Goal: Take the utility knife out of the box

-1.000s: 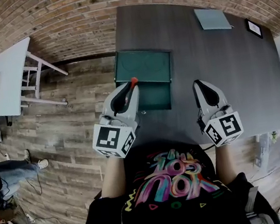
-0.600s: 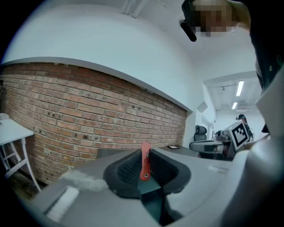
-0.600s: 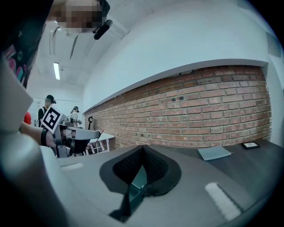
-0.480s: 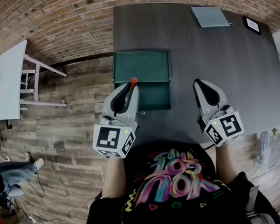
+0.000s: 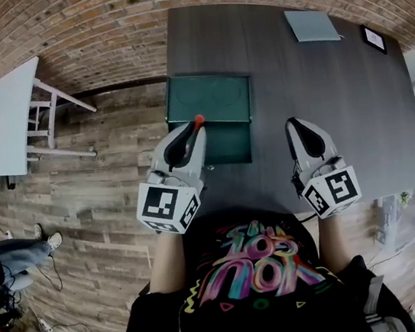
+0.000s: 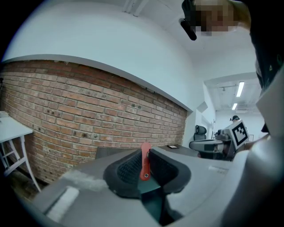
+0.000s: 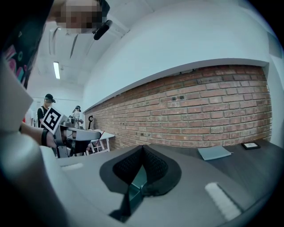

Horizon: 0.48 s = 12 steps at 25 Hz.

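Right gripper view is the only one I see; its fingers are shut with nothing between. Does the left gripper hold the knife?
Observer: Yes. The left gripper view shows the left gripper shut on a red knife, upright between its fingers.
Operator: And where is the box?
Observer: In the head view, the green box sits at the left edge of the table, just ahead of the left gripper.
Operator: Is the knife out of it?
Observer: The head view shows its red tip over the box; how high, I cannot tell.

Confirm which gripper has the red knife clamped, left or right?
The left gripper: the red knife stands pinched between its jaws. The right gripper has its jaws closed on nothing.
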### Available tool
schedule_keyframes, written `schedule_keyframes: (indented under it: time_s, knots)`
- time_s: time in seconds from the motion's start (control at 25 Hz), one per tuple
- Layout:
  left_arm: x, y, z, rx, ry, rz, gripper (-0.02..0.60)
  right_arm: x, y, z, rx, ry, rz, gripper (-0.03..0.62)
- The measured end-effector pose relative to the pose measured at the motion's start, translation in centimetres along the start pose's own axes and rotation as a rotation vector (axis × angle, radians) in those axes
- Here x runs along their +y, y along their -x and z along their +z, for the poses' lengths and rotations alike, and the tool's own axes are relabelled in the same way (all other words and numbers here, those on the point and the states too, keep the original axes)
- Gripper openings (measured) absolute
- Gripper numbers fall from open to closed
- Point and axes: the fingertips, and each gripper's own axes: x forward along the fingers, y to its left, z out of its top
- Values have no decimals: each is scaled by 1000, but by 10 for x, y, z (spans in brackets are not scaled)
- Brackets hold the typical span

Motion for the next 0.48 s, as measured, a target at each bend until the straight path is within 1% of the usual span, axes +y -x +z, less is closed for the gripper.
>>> schedule_keyframes:
  time_s: [0.48]
  knots:
    - [4,0,-1,3,-2,-3,51,4,-4,-1,6,-6,11,-2]
